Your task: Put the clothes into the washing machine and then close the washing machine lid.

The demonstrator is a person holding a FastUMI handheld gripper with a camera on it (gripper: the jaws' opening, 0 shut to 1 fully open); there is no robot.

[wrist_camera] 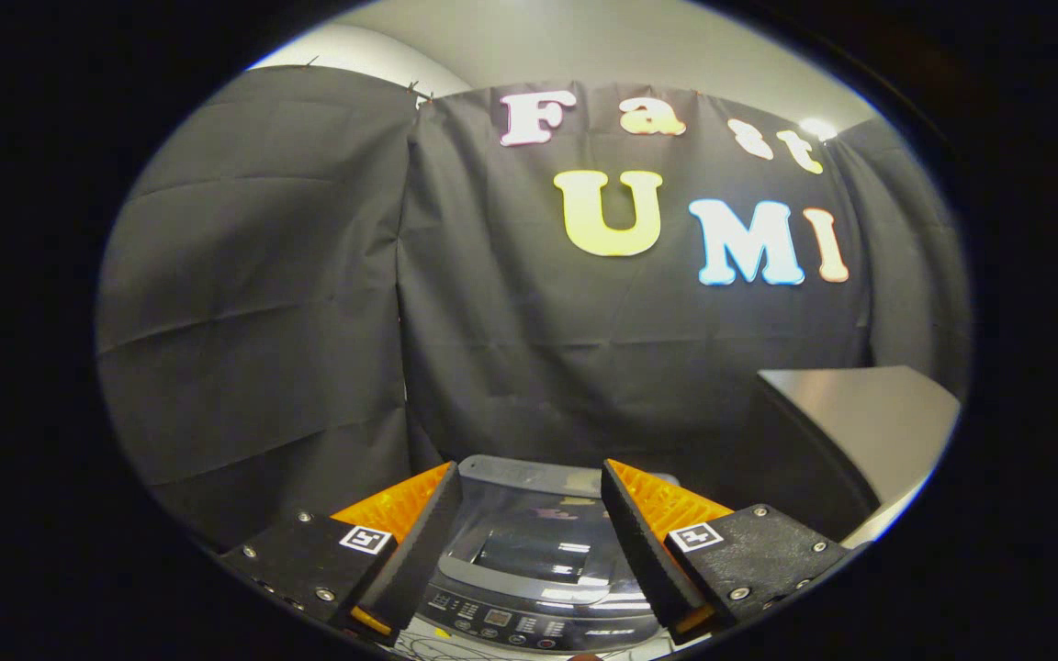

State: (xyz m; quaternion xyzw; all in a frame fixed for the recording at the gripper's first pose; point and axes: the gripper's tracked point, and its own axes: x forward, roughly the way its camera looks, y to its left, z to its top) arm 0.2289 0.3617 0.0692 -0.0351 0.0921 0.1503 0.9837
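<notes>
Washing machine (529, 560) lid down, glossy, seen between spread fingers of empty claw (529, 496)

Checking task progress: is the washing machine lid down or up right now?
Down. The glossy lid lies flat over the washing machine, reflecting the booth, seen between the open gripper fingers.
</notes>
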